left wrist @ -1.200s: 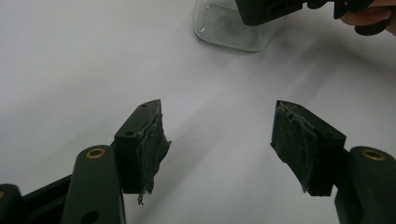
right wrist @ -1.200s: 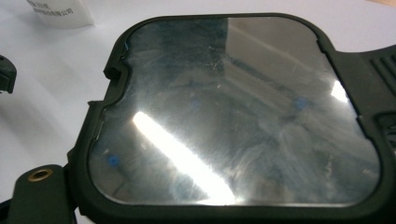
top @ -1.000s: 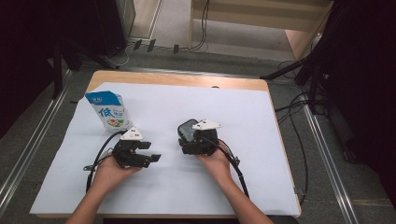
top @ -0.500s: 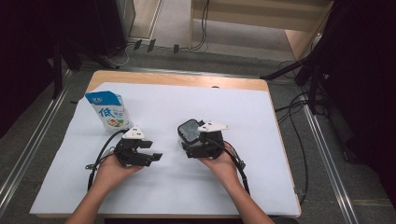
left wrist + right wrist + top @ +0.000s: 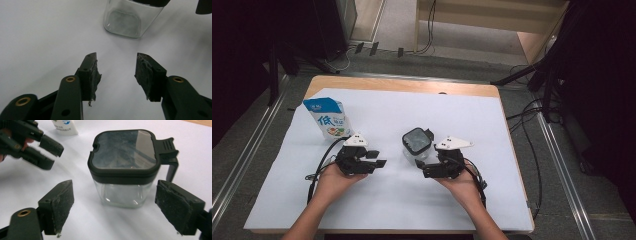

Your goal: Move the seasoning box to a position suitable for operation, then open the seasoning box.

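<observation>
Just past the tips of the right gripper [image 5: 113, 203] sits a small glass jar [image 5: 123, 192] with a black snap-on lid [image 5: 125, 150] and a latch tab sticking out on one side. From the right gripper view the jar stands upright on the white sheet [image 5: 492, 125], a bit ahead of the two padded fingers [image 5: 61, 205], not between them. Those jaws are spread wider than the jar and have just been closing a little, with nothing between the pads.

The left gripper [image 5: 116, 72] is across from it, tips pointing toward the jar. In the left gripper view the jar's glass bottom shows further out, well clear of the pads, and slightly off to the right of the gap. Its jaws are partly apart and have just been closing, with only bare sheet between them.

From the high view, the jar [image 5: 416, 142] is between the two tools, nearer the right gripper [image 5: 424, 170] than the left gripper [image 5: 379, 159]. A blue and white pouch [image 5: 328, 118] stands behind the left one, out beyond the person's left hand [image 5: 334, 180], not touching anything.
</observation>
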A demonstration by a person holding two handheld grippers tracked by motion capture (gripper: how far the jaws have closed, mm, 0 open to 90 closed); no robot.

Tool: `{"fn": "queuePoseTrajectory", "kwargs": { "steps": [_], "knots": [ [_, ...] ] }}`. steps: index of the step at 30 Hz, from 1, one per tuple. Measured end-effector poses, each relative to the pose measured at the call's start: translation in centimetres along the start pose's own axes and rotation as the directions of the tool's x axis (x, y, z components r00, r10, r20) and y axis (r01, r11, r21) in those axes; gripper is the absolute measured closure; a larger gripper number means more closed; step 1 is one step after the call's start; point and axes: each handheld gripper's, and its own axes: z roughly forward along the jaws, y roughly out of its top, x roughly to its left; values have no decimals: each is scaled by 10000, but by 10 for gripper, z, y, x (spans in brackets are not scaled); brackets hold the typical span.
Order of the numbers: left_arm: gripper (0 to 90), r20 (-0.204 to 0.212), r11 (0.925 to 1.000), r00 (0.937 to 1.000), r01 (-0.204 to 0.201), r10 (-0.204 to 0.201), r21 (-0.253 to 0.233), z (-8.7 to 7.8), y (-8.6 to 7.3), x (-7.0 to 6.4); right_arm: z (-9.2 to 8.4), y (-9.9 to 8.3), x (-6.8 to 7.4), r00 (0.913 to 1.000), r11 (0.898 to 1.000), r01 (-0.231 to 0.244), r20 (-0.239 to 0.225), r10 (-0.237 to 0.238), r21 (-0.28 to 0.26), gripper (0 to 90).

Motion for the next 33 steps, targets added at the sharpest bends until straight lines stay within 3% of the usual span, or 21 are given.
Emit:
{"fn": "queuePoseTrajectory", "kwargs": {
  "steps": [1,4,7,9,11,15,18,20,26,33],
  "knots": [
    [604,-42,10000,10000,17,-17,80,1,3,-1,-2,-1,-2,10000,10000,19,-32,-19,-37,223],
    [681,333,9999,9994,53,-58,149,4,12,-1,-7,-2,-12,9999,9999,-154,-20,154,-23,286],
    [800,375,9994,9992,-176,165,287,7,22,-3,-9,-3,-25,9993,9992,-385,38,385,-97,362],
    [895,601,9996,9982,46,-63,281,10,28,-3,-7,-4,-32,9988,9988,-467,139,469,-144,438],
    [900,522,9994,9986,100,-117,343,15,32,-5,-4,-3,-37,9989,9991,-372,274,377,-189,539],
    [900,643,9996,9976,257,-247,-143,22,32,-7,0,-3,-45,9983,9984,-285,487,309,-480,737],
    [900,614,9999,9981,72,-77,80,28,32,-10,4,-3,-49,9978,9982,-320,559,348,-512,838],
    [900,525,9999,9986,4,-11,133,30,32,-11,6,-3,-53,9975,9971,-591,359,609,-478,890],
    [900,395,9998,9992,-116,110,148,40,34,-15,18,-2,-54,9976,9971,-690,12,691,-311,900],
    [896,420,9998,9990,-135,141,-153,44,36,-15,27,-1,-52,9985,9984,-546,44,547,-130,900]
  ]
}}
